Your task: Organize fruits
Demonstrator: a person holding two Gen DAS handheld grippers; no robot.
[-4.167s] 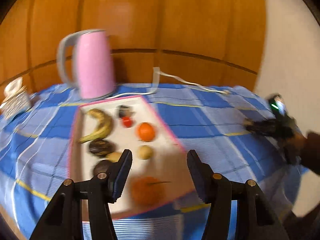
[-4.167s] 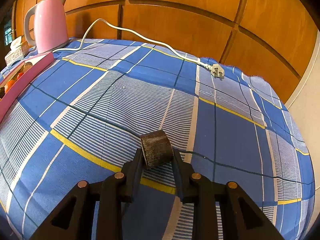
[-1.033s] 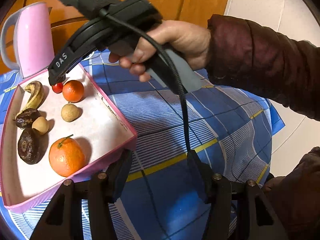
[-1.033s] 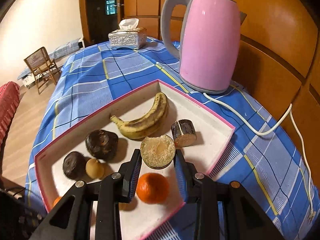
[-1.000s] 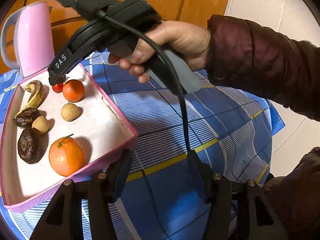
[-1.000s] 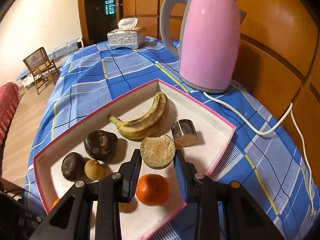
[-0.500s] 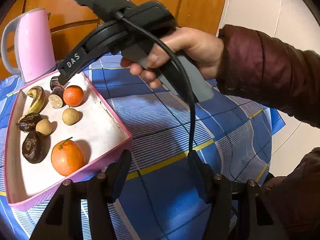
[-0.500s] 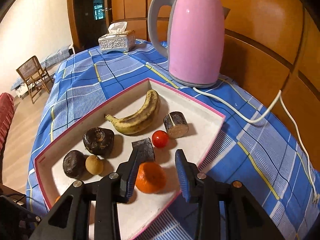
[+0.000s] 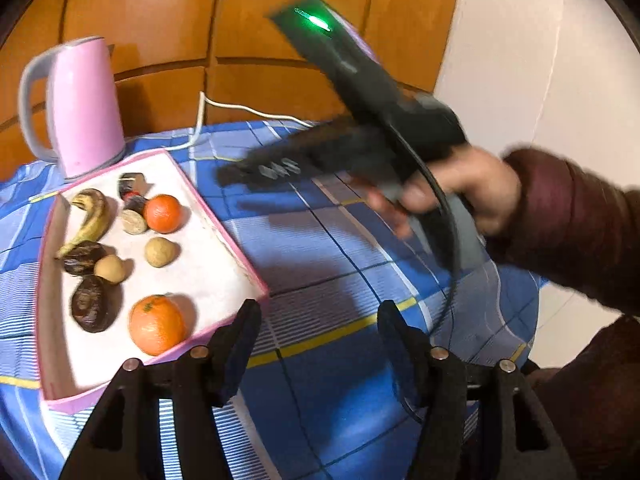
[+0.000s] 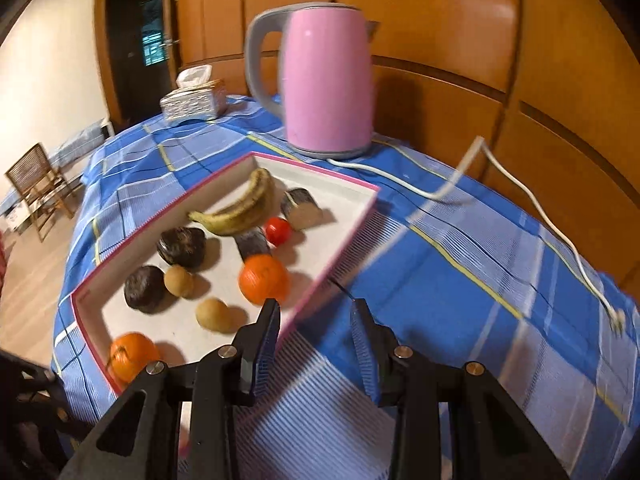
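Note:
A pink-rimmed tray on the blue checked cloth holds a banana, two oranges, a small tomato, two dark cut stubs, dark fruits and small brown fruits. My right gripper is open and empty, raised over the tray's near right rim; it shows blurred in the left wrist view. My left gripper is open and empty, over the cloth beside the tray's corner.
A pink kettle stands behind the tray, its white cord trailing right across the cloth. A tissue box sits at the far left of the table. Wooden panels back the table. A chair stands on the floor at left.
My right gripper has let go of the dark stub beside the orange in the tray, opened, and drawn back to the right off the tray. The left gripper has barely moved.

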